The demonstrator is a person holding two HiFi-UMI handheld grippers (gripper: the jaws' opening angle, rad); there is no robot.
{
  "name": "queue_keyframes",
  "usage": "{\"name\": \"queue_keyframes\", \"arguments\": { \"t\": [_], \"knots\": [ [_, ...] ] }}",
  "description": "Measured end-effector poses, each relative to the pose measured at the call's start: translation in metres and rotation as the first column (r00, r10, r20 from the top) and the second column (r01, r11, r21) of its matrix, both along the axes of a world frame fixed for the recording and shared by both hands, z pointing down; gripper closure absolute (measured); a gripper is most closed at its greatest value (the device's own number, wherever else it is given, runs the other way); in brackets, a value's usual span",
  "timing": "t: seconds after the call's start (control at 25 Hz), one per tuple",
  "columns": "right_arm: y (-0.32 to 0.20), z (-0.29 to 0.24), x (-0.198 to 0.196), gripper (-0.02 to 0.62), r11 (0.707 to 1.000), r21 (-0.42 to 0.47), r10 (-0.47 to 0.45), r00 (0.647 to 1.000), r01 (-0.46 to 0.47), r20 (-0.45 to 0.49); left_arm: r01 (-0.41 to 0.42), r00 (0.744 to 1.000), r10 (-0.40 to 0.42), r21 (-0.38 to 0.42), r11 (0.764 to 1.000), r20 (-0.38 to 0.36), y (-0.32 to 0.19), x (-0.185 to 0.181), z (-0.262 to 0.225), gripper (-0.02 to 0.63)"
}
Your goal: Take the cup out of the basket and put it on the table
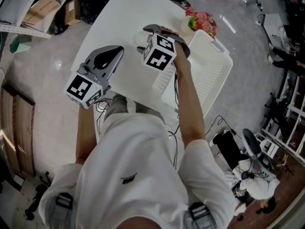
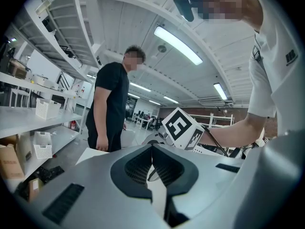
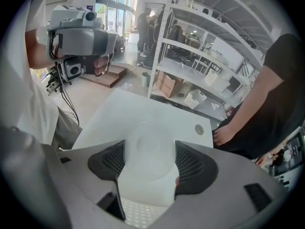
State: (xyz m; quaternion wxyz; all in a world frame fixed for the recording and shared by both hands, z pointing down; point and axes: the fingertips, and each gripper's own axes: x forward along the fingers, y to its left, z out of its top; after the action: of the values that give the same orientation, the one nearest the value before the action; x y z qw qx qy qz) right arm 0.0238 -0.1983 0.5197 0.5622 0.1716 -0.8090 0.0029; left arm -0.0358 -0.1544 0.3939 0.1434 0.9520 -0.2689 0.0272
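The right gripper point(image 3: 149, 145) grasps the translucent cup point(image 3: 147, 173), whose long axis lies along the jaws, far end tilted down toward the bench point(image 3: 143, 108). The left gripper point(image 2: 152, 150) is clenched and empty.

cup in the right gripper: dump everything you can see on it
The cup is a plain, milky translucent white tumbler, plastic by its look, with no handle or print showing. It sits between the widely spread jaws of the right gripper, whose dark ribbed pads press on its sides. One round end faces the white table below; mouth or base cannot be told. It is outside the basket; contact with the table is unclear.
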Motion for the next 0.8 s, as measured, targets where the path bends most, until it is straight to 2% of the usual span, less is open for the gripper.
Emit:
{"name": "queue_keyframes", "arguments": {
  "t": [0.8],
  "knots": [
    [0.006, 0.051, -0.033, 0.281, 0.996, -0.069, -0.052, 0.999, 0.051, -0.008, 0.053, 0.998, -0.053, 0.002, 0.999, 0.029, -0.003, -0.018, 0.03, 0.594]
  ]
}}
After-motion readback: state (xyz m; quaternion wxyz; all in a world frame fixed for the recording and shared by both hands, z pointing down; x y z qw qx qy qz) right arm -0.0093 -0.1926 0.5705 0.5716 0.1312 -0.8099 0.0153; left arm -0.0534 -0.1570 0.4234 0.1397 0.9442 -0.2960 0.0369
